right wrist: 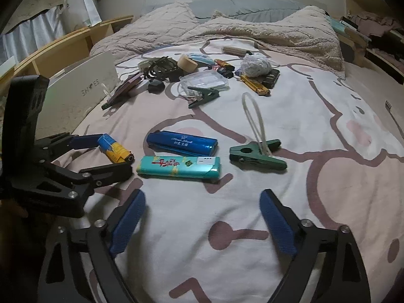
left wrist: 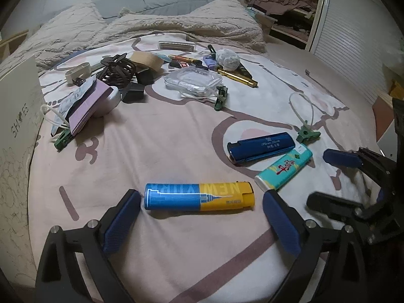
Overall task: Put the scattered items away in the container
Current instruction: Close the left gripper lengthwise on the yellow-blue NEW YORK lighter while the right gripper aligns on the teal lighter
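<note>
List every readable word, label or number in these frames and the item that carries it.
"SHOES": white box beside the pile.
"NEW", then letters seen upside down, unclear: blue-and-yellow lighter.
Cursive script, perhaps "First Look", uncertain: dark blue lighter.
Red characters, not legible to me: teal lighter.
Print on the red-and-black packet: too small.

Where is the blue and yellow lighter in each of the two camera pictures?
Left wrist view: the blue and yellow lighter lies low in the middle, crosswise.
Right wrist view: the lighter is at the left, seen end-on, partly hidden.
Shared landmark: the teal lighter lies nearby in both.
</note>
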